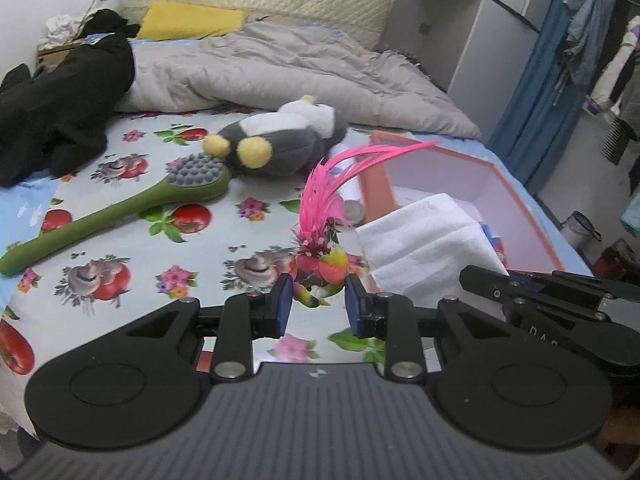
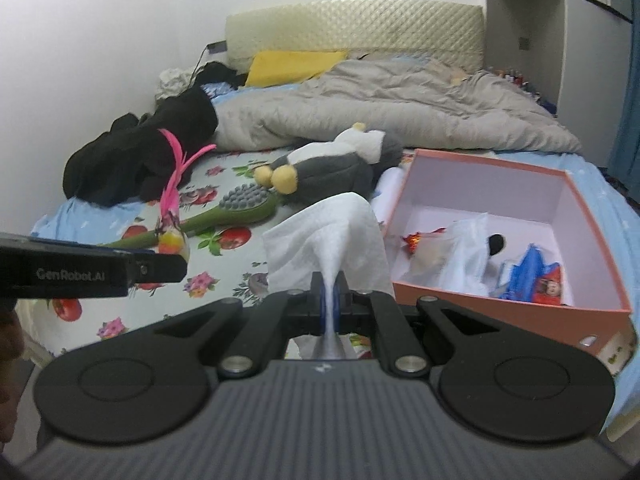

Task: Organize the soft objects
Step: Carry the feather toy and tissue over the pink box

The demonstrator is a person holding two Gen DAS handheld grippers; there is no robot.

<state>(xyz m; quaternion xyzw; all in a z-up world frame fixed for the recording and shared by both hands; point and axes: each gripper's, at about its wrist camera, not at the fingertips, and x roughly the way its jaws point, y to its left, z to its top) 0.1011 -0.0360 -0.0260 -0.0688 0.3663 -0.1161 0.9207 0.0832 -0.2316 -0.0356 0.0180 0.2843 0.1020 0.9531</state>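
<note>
Right wrist, crumpled white tissue (image 2: 326,236), gripper-pinched

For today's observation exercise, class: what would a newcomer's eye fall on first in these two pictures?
First, the pink-feathered toy bird on the flowered sheet, right between the fingers of the open left claw. Next, the white tissue pinched upright in the shut right claw, beside the orange box. Behind them lies a grey plush penguin.

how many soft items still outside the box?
3. White towel pinched in the right gripper; feathered bird toy between the open left gripper fingers; penguin plush on the bed behind the orange box. Bedding excluded.
</note>
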